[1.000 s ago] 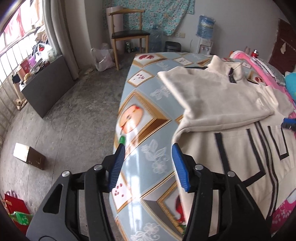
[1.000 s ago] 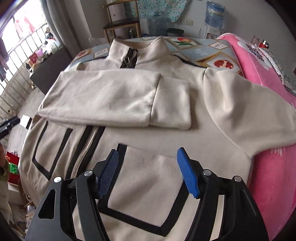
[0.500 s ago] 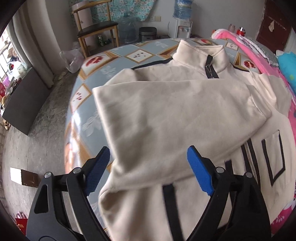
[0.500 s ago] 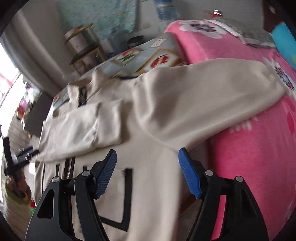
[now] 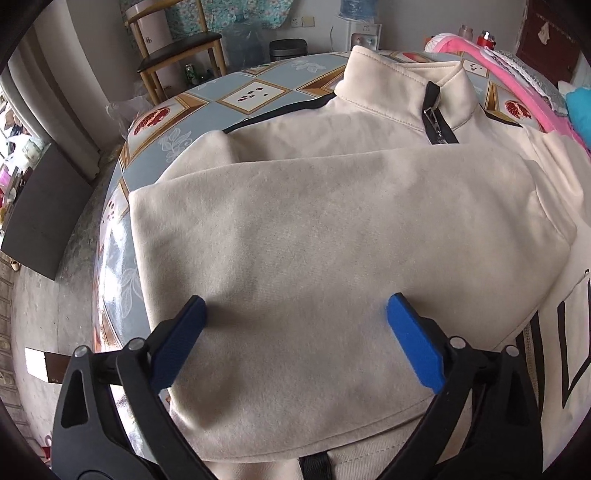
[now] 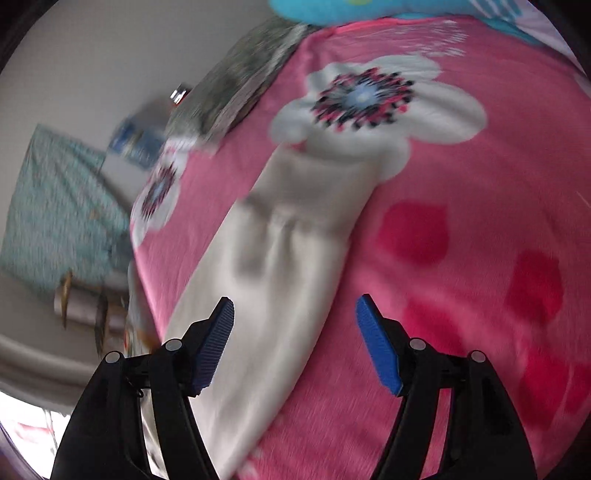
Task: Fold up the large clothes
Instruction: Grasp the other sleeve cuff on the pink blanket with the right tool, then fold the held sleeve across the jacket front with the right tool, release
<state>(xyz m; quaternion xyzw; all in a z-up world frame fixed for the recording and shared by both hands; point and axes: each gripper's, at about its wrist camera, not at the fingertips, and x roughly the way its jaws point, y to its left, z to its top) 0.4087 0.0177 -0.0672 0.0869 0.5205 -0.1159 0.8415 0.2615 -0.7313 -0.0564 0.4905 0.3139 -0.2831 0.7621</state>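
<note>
A cream zip jacket [image 5: 369, 122] with black trim lies flat on the patterned table. One sleeve [image 5: 332, 240] is folded across its chest. My left gripper [image 5: 295, 332] is open and empty, its blue pads straddling this folded sleeve from just above. The other sleeve [image 6: 295, 236] stretches out over a pink flowered blanket [image 6: 461, 184]. My right gripper [image 6: 295, 332] is open and empty, hovering over that sleeve partway along it, with the cuff further ahead. The right wrist view is blurred.
The table's blue and gold cloth [image 5: 258, 88] shows at the jacket's left and far side. A wooden chair [image 5: 177, 55], a bin and a water dispenser [image 5: 358, 22] stand beyond it. A dark cabinet [image 5: 40, 210] is at the left. A teal cushion [image 6: 351, 7] lies on the blanket.
My left gripper moved from the table's edge to over the folded sleeve and opened wider. My right gripper swung right from the jacket's body to the outstretched sleeve on the blanket.
</note>
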